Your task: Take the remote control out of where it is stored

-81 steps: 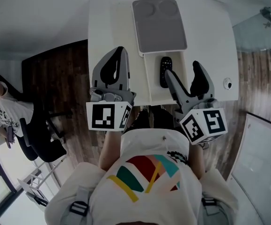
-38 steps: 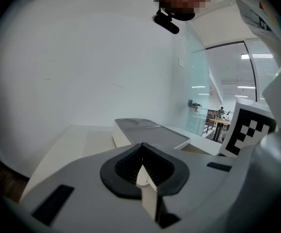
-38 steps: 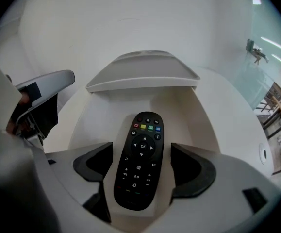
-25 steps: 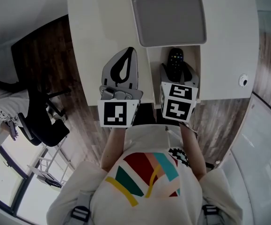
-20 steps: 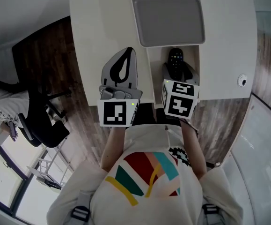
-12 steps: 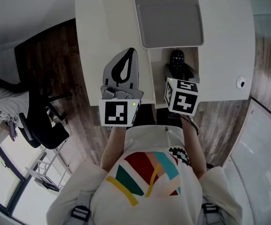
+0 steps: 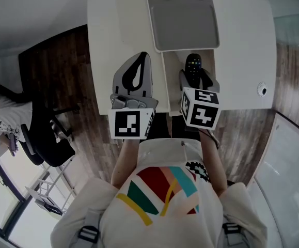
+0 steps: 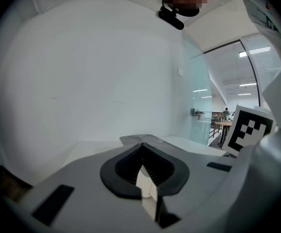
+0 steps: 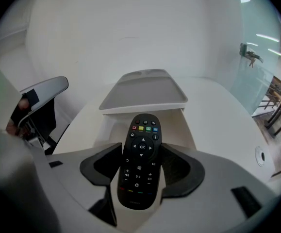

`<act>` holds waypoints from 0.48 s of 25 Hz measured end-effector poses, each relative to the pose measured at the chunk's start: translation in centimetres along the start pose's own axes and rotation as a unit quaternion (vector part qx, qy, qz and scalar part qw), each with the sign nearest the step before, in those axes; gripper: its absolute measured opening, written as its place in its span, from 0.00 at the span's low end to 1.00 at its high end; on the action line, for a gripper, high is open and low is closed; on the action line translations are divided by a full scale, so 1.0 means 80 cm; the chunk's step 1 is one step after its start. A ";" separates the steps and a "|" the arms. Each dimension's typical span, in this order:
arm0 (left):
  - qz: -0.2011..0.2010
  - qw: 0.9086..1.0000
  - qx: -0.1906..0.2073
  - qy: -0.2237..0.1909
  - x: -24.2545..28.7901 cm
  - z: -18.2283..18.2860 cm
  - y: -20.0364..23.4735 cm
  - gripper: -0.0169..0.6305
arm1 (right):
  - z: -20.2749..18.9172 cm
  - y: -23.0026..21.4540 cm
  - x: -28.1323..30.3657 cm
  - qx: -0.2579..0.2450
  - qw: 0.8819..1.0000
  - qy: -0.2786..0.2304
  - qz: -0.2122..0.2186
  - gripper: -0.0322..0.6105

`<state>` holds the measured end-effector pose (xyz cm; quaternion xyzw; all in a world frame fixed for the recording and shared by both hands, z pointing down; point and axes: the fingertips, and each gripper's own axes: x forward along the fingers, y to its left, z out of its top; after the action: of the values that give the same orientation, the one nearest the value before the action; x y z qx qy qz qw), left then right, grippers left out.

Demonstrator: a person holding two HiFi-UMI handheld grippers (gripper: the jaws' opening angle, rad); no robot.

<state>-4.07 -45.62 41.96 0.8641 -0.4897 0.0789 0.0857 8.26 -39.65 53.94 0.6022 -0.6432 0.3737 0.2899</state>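
Pinches light, rigid, likely slick remote control (image 9: 140, 165) at mid-body with right hand-held gripper (image 9: 140, 148), jaws just closed in; left hand-held gripper (image 8: 141, 147) pressed together, empty.

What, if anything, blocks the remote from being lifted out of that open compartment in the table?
Nothing visible does. The right claw has just closed on the remote, gripping both its sides. The gray lid sits beyond the far end of the compartment, so the space above the remote is free.
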 end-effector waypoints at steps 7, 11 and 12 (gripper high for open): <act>-0.001 1.000 0.013 -0.021 -0.013 0.026 -0.010 0.04 | 0.040 0.000 -0.039 0.004 0.998 -0.068 0.007 0.45; -0.002 0.999 0.013 -0.049 -0.013 0.066 -0.020 0.04 | 0.079 0.001 -0.076 -0.002 0.992 -0.122 0.018 0.45; -0.003 0.998 0.015 -0.056 -0.014 0.078 -0.023 0.04 | 0.088 0.001 -0.086 -0.005 0.991 -0.133 0.019 0.45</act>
<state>-2.77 -45.14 35.54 0.8696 -0.4903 0.0374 0.0457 9.43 -41.64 44.39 0.6331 -0.6892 0.2922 0.1973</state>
